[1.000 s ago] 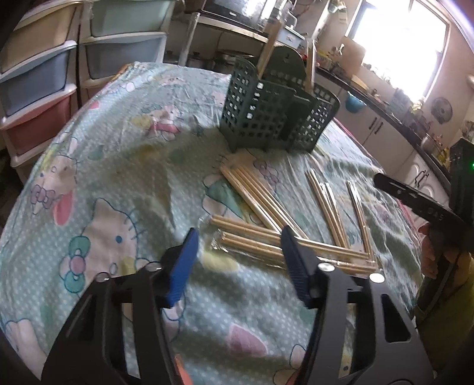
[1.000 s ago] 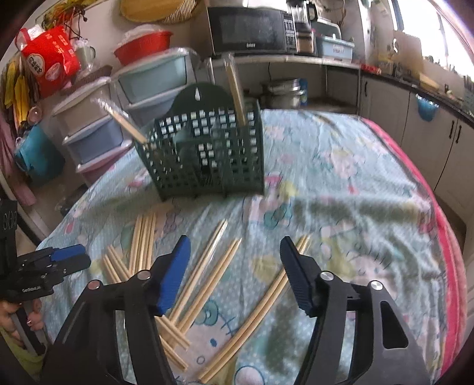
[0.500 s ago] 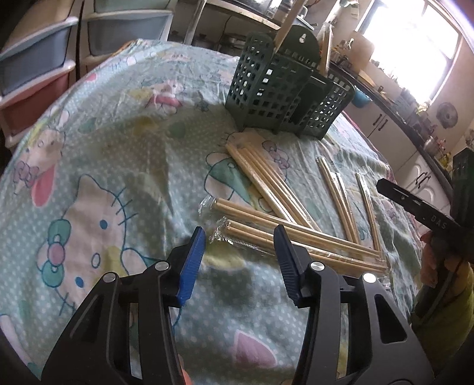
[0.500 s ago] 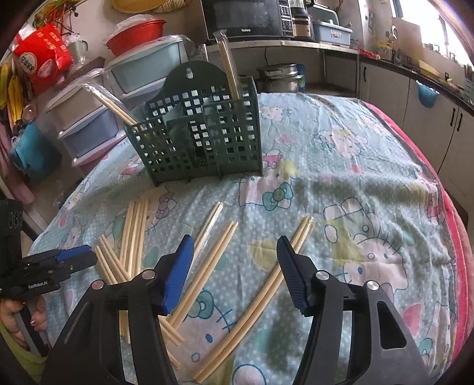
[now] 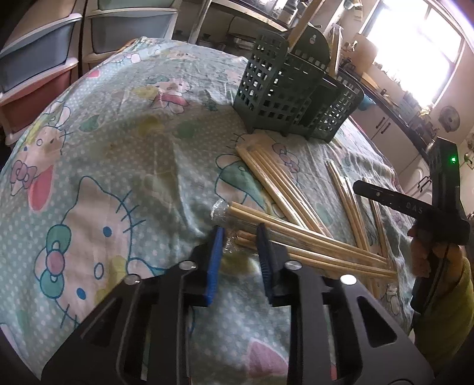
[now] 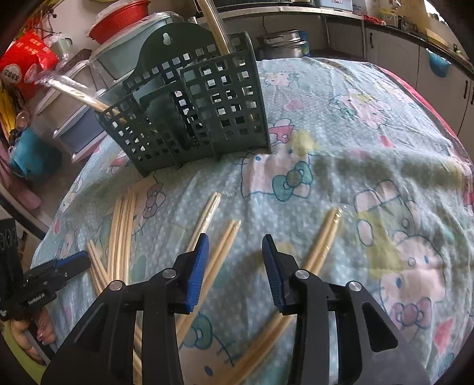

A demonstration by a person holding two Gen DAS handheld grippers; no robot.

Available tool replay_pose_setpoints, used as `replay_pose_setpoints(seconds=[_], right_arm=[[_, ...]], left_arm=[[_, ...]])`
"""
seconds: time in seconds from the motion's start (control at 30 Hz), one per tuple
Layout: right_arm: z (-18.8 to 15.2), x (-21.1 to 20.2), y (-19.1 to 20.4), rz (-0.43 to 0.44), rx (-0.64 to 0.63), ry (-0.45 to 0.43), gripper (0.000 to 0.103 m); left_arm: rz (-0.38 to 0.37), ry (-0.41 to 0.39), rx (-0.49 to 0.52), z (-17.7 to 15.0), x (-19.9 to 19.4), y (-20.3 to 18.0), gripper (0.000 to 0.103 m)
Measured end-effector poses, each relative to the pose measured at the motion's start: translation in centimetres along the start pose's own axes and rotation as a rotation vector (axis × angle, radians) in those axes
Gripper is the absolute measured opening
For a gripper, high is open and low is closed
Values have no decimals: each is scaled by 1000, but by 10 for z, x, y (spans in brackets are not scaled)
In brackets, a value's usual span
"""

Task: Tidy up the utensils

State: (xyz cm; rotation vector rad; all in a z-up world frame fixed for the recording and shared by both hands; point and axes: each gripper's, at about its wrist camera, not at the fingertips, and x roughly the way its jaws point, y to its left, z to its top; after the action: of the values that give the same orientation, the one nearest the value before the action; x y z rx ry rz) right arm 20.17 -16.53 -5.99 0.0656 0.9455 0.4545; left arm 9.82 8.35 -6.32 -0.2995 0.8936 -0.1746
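Chopsticks, pale wooden plastic-wrapped pair (image 5: 296,245), lie crosswise before my left hand-held gripper (image 5: 238,241), jaws closing on their near end, mid-surface.

Right view: my right hand-held gripper (image 6: 234,260), jaws closing around another lengthwise bare pair (image 6: 220,251), not yet touching.

Cartoon tablecloth (image 5: 124,142); drawer units (image 5: 38,59); red bowl (image 6: 120,17)

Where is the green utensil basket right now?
The green utensil basket stands upright at the far side of the cloth-covered table, beyond the loose chopstick pairs, upper centre in both wrist views.
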Motion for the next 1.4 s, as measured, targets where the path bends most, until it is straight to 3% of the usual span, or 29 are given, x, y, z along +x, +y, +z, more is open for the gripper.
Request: replay_pose_setpoints(seconds=[0.1, 0.4, 0.47, 0.63, 0.93, 1.4], right_arm=[[7, 8, -3, -2, 18, 7, 33], [24, 26, -7, 8, 38, 30, 22], [25, 27, -5, -1, 23, 27, 12], [18, 21, -7, -13, 30, 0, 7], [11, -24, -28, 3, 113, -133, 6], [20, -101, -24, -21, 85, -346, 5]], left_arm=[[5, 1, -3, 1, 0, 2, 2], [7, -11, 1, 1, -7, 0, 1], [6, -21, 4, 2, -11, -1, 1], [-4, -55, 4, 9, -22, -4, 1], [-41, -140, 15, 39, -41, -17, 0], [-130, -242, 84, 93, -51, -69, 1]])
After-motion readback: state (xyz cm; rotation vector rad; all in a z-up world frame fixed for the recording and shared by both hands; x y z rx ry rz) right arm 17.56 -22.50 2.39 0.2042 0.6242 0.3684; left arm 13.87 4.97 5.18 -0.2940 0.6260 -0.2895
